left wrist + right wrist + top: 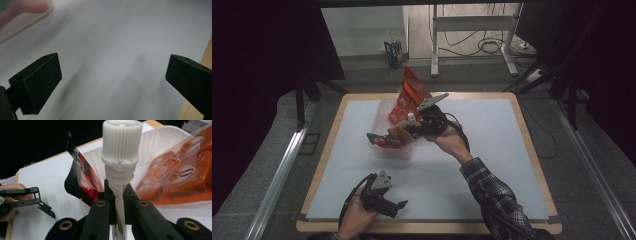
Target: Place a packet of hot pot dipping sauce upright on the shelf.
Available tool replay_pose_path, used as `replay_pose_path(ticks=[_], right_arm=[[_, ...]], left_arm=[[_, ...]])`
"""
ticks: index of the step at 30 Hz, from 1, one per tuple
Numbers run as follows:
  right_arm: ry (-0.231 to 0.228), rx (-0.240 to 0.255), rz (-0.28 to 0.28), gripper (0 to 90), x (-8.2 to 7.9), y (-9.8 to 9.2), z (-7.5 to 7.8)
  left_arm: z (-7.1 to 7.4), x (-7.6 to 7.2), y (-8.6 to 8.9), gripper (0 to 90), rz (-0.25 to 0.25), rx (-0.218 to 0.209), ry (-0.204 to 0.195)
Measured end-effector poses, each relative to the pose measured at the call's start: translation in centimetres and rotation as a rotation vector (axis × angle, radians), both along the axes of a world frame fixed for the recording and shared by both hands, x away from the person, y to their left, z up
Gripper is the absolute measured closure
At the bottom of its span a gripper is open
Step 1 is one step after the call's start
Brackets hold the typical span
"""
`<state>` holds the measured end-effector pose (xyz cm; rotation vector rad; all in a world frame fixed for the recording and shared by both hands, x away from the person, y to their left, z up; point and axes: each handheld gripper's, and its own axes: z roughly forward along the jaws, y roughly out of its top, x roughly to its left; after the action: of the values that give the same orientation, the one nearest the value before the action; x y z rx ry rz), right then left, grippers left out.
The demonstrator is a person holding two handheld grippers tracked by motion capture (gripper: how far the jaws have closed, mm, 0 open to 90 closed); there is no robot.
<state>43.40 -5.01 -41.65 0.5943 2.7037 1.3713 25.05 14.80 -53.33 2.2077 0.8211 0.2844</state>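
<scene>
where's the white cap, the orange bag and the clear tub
white cap (122,138), right gripper view, ribbed side
orange bag (180,175), right gripper view, printed front
clear tub (160,147), right gripper view, inner wall

The surface (492,165) is a wooden board with rounded corners, covered by a pale grey-white sheet that leaves a thin wood border. Around it lies a grey carpeted floor (582,200), crossed on each side by a metal rail (277,185). Behind the board stands a white metal desk frame (472,30) against a light wall (362,30), with a tangle of cables (489,46) under it and a small colourful box (394,53) on the floor nearby. Black curtains (257,65) hang at left and right, keeping the edges dark.
</scene>
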Motion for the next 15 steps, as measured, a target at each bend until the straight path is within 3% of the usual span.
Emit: replay_pose_path(ticks=[7,15], right_arm=[[0.015,0.011,0.017,86.6,0.02,0.03,-0.21],[0.036,0.000,0.082,87.6,-0.01,-0.08,-0.23]], left_arm=[[-0.01,-0.01,-0.01,0.4,-0.002,0.003,-0.001],[-0.08,0.03,-0.07,0.5,-0.002,0.005,0.001]])
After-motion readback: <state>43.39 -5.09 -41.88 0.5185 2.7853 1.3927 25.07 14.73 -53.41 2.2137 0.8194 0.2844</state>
